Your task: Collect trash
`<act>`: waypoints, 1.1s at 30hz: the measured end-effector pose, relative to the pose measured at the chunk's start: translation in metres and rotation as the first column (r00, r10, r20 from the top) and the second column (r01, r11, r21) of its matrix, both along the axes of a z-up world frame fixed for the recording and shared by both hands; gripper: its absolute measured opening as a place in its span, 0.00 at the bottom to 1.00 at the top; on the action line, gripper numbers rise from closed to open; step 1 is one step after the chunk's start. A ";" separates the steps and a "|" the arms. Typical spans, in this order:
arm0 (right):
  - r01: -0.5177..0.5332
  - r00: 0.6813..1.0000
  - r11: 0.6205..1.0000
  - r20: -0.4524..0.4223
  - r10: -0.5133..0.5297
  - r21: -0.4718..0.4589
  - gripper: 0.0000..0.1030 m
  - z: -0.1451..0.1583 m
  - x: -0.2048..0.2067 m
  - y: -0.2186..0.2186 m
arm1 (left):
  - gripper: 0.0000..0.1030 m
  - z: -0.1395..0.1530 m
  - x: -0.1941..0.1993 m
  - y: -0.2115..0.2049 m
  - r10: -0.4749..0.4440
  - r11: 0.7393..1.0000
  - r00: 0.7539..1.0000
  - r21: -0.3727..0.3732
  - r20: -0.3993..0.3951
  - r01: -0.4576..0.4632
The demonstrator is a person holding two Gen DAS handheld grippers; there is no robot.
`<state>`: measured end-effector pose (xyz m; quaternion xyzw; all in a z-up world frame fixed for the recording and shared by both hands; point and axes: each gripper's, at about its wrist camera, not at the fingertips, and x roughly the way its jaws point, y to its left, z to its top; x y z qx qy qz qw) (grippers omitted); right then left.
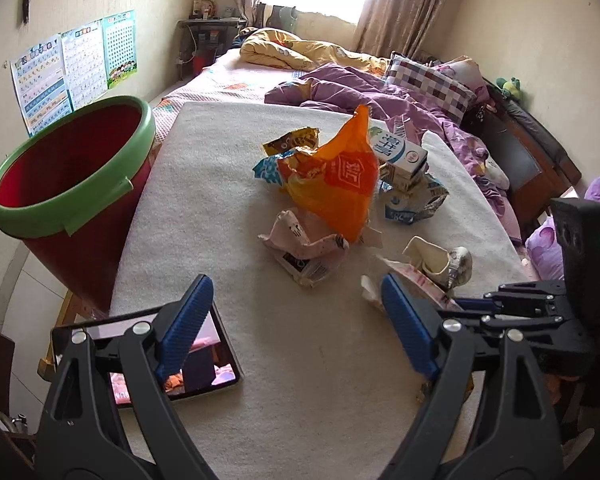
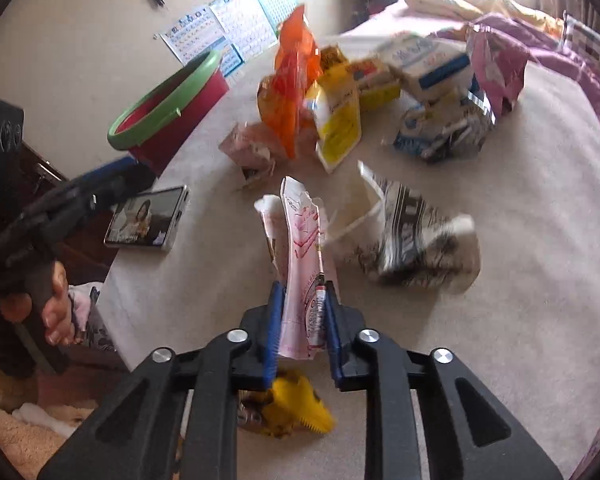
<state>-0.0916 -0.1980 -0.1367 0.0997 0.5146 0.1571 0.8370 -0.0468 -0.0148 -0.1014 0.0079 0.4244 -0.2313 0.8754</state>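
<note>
- Right claw [image 2: 302, 308]: clamped on a pink-and-white wrapper [image 2: 302, 248], blue pads pressed against both faces, wrapper standing upright out of the grip; probably seized by its lower end so it lifts clear of the neighbouring litter.
- Left claw [image 1: 296, 316]: jaws wide apart, nothing between them, hovering over bare bench [image 1: 300, 380] short of the trash pile; judged to be lining up on the crumpled pink carton [image 1: 304, 248] just ahead.
- Trash location: heaped mid-bench, with an orange snack bag [image 1: 336, 184] upright at the centre, a milk carton [image 1: 400, 150] stacked behind it, a flattened blue-and-white carton [image 1: 414, 200] to the side, and a crushed cup-like wrapper [image 1: 440, 260] nearest the right claw.
- Bin [image 1: 72, 184]: red bucket with green rim, at the bench's left edge, mouth tipped toward the cameras by the fisheye; placed within reach of both hands for dropping.
- Phone [image 1: 196, 360]: screen lit, lying flat near the bench's corner beside the bin; not trash, a likely obstacle for a low left approach.
- Shown only by right wrist view: the grip itself, a yellow scrap [image 2: 296, 408] under the claw, a yellow-labelled pouch [image 2: 338, 120] behind the orange bag, the hand [image 2: 56, 312] carrying the left tool.
- Shown only by left wrist view: the bin's empty red interior, the bed [image 1: 260, 76] with bedding beyond the bench.
</note>
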 end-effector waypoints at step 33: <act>0.022 0.999 0.999 0.038 -0.021 -0.032 0.22 -0.001 0.007 -0.015 | 0.81 -0.056 0.086 -0.044 0.115 0.993 0.971 0.033 -0.211 -0.110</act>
